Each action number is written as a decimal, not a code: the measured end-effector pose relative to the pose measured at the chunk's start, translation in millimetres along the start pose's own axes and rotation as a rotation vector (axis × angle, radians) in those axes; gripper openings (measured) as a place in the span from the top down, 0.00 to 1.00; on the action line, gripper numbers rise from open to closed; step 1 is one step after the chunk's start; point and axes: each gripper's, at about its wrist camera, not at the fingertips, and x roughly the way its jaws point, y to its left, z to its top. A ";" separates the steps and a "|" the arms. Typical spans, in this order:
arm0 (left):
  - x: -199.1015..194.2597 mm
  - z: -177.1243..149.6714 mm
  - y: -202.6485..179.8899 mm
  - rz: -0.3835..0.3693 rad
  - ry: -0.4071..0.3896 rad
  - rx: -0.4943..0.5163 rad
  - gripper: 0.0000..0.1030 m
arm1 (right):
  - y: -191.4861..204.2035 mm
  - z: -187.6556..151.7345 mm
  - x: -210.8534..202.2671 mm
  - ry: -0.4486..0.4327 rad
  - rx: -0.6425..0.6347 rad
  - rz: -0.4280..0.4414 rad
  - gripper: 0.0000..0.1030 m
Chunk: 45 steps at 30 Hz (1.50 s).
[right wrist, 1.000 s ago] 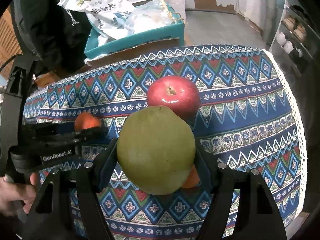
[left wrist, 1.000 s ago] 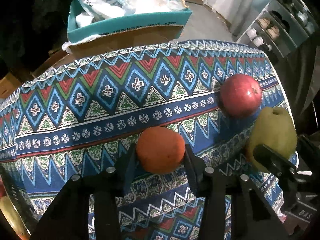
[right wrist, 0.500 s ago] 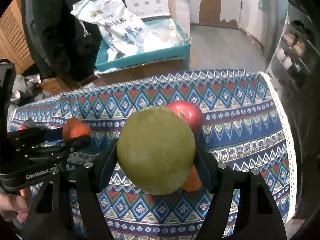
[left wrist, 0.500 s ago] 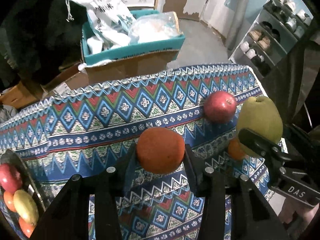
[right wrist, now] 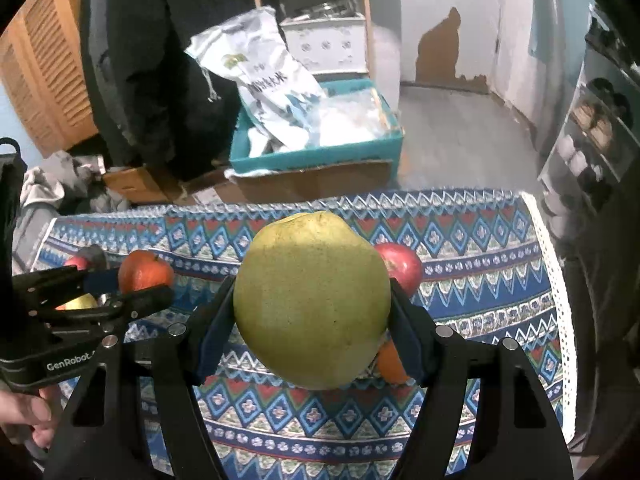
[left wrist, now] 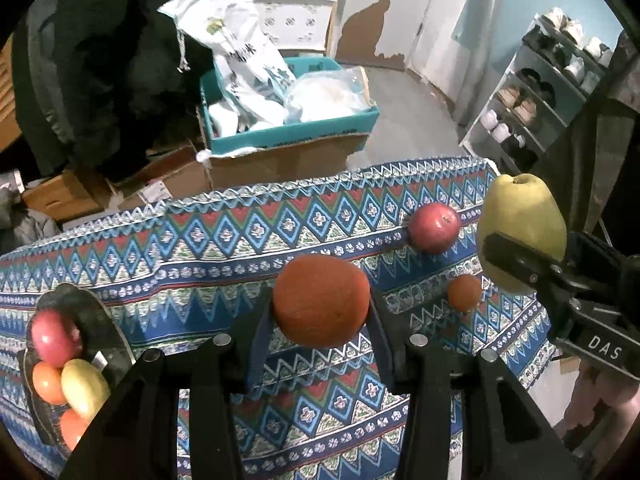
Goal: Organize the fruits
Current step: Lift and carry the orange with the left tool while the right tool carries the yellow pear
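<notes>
Blue, red, green and white zigzags and diamonds cover the tablecloth. On it sit a deep red apple and a small orange fruit. Black fingers frame an orange; the pear shows yellow-green. Behind, a teal box.

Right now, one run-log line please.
left gripper: shut on orange | right gripper: shut on pear | plate: four fruits

Left wrist view: plate sitting lower left w/ fruit in it; apple lying centre right on tablecloth, small orange just below it; box standing behind, top centre.
</notes>
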 end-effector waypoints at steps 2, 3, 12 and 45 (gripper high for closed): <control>-8.9 -2.0 2.6 0.001 -0.013 -0.005 0.56 | 5.1 2.1 -5.0 -0.010 -0.010 0.003 0.30; -12.9 -2.5 3.5 0.001 -0.019 -0.006 0.56 | 8.0 3.5 -7.6 -0.015 -0.015 0.005 0.30; -51.3 -7.4 18.2 0.003 -0.077 -0.028 0.56 | 34.9 13.0 -27.1 -0.057 -0.065 0.031 0.30; -129.8 -47.1 128.0 0.055 -0.200 -0.201 0.56 | 187.6 39.2 -24.3 -0.073 -0.254 0.198 0.30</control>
